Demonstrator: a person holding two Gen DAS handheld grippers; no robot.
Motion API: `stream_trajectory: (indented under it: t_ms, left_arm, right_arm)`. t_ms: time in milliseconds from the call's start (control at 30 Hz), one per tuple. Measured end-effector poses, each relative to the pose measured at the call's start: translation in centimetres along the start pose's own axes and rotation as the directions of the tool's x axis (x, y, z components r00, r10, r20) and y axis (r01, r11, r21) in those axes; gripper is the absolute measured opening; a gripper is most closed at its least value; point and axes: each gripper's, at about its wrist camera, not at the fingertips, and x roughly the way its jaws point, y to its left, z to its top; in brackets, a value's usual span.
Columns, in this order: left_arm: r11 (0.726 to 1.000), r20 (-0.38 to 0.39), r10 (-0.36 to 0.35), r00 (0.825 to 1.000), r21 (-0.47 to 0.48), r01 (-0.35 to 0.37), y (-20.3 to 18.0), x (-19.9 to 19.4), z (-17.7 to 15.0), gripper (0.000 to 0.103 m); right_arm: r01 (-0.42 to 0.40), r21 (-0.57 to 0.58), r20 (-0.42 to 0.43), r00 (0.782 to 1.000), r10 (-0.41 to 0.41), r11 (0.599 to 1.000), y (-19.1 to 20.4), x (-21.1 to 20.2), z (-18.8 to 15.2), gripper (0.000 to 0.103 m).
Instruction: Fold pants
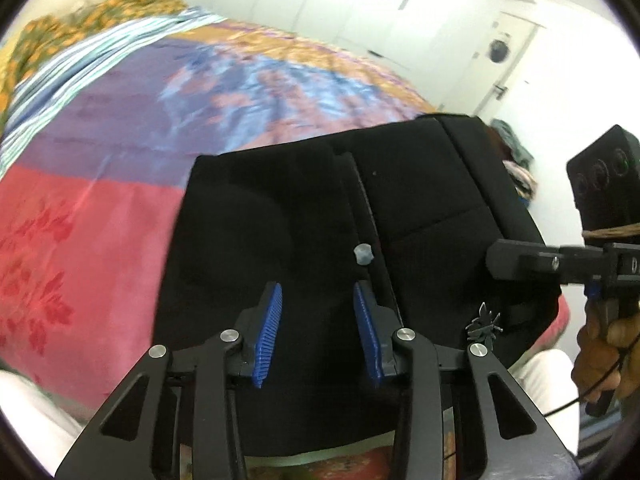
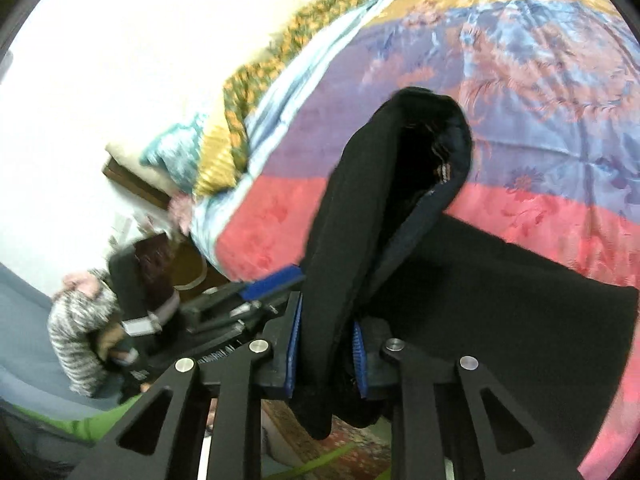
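While I look along both wrist cameras, I count one pair of black pants [image 1: 320, 208], two tools and one bed [image 1: 80, 220]. The pants lie on the near edge of the bed, on its multicoloured bedspread [image 2: 540, 92] with red, purple, blue and orange bands. My left tool [image 1: 318, 300] hovers over the waist part of the pants with its two blue pads [image 1: 269, 332] spread wide, nothing between them. One small pale button [image 1: 363, 254] sits on the black cloth just ahead of those pads. My right tool [image 2: 326, 344] has its jaws narrow and clamped on a thick fold of the pants, which rises up from the pads in a loop and drapes over toward the bed. In the left view I see the right tool from the side at the pants' right edge, with the hand [image 1: 608, 352] that grips its handle. One patterned pillow [image 2: 176, 152] lies at the far end of the bed. I see no containers.
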Motion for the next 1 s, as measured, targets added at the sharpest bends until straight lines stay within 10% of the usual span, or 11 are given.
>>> stream_trajectory:
  t_ms: [300,433,600,833,1000]
  left_arm:
    - [0.972,-0.147,-0.092,0.985,0.201,0.12,-9.3,4.5,-1.0,0.04]
    - [0.951,-0.263,-0.017,0.965,0.295,0.097,-11.0,9.2,-3.1,0.049]
    - [0.966,-0.187,-0.037,0.982,0.243,0.083,-9.2,4.3,-0.5,0.066]
    - [0.984,-0.027,0.134,0.991,0.124,-0.13,-2.0,-0.2,2.0,0.075]
    - [0.966,-0.085,0.17,0.982,0.209,-0.149,-2.9,1.5,-2.3,0.075]
  right_arm:
    - [-0.051,0.234,0.127,0.992,0.021,0.971,-7.8,-8.8,-4.2,0.021]
    - [0.094,0.342,0.025,0.994,-0.109,0.935,-14.4,-6.9,-7.8,0.022]
    - [0.022,0.462,0.101,0.992,-0.076,0.887,-16.9,-6.7,-10.3,0.043]
    - [0.308,0.126,0.248,0.911,-0.33,0.943,-7.7,-12.2,-6.6,0.047]
    - [0.304,-0.096,0.222,0.935,-0.277,0.948,-2.8,-8.6,-8.4,0.047]
